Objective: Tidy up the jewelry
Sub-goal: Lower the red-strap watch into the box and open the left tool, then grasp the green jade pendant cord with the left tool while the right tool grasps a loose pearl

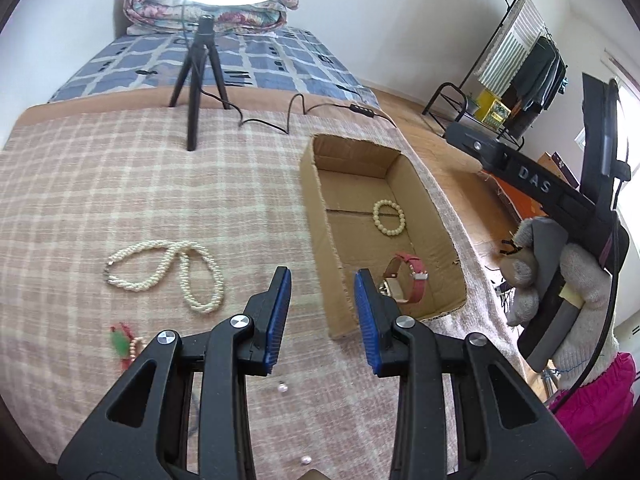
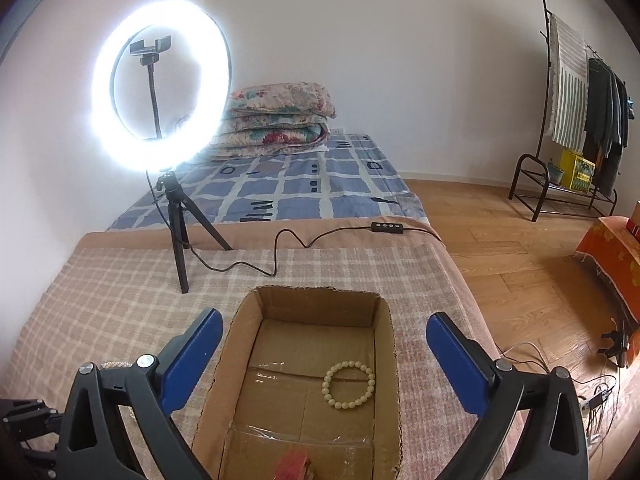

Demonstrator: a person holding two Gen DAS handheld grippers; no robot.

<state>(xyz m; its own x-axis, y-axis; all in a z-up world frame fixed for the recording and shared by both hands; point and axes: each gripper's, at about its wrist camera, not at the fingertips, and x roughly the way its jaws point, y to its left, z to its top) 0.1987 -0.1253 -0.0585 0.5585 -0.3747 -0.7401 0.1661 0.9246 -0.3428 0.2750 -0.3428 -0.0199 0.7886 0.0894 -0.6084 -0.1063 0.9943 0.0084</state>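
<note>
An open cardboard box (image 1: 316,200) sits on the checked cloth, right of centre. Inside it lie a cream bead bracelet (image 1: 389,218) and a red-strap watch (image 1: 406,284). A white pearl necklace (image 1: 168,276) is looped on the cloth to the left, with a red and green ornament (image 1: 122,340) nearer me. Two loose pearls (image 1: 283,388) lie close by. My left gripper (image 1: 323,272) is open and empty above the box's near left wall. My right gripper (image 2: 324,316) is open wide and empty over the box (image 2: 224,360), with the bracelet (image 2: 349,385) and watch (image 2: 294,464) below it.
A ring light on a black tripod (image 2: 178,232) stands at the back of the cloth, its cable (image 2: 276,256) trailing right. A gloved hand (image 1: 576,276) holds the right gripper beyond the table's right edge. Behind are a bed (image 2: 304,184) and a clothes rack (image 2: 576,120).
</note>
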